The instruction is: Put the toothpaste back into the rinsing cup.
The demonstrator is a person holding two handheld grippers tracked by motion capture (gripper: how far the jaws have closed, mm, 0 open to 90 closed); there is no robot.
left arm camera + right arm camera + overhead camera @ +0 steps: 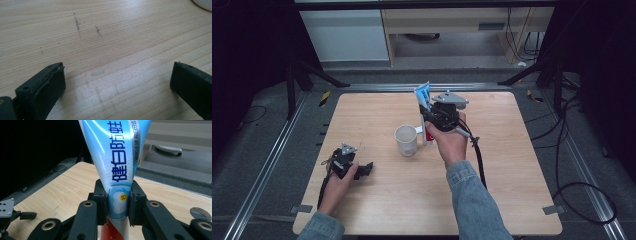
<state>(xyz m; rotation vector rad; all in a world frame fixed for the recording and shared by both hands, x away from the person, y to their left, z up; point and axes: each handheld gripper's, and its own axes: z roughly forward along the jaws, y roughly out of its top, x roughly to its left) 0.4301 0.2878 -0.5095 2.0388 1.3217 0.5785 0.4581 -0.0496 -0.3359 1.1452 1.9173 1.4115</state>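
The right claw (pixel 117 206) squeezes a blue toothpaste tube (pixel 115 162). The tube stands straight up, flat end on top, just beside the white cup (pixel 406 140). The left claw (pixel 117 82) is wide open over the table (pixel 105 32), holding nothing.

Mug (pixel 406 140) just beside held tube (pixel 424 100)

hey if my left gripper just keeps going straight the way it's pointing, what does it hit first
Most likely the white mug. The left gripper, jaws open and empty, points across the wooden table toward it, with only bare wood between; the mug's rim shows at the left gripper view's top-right corner, so it might just slip past.
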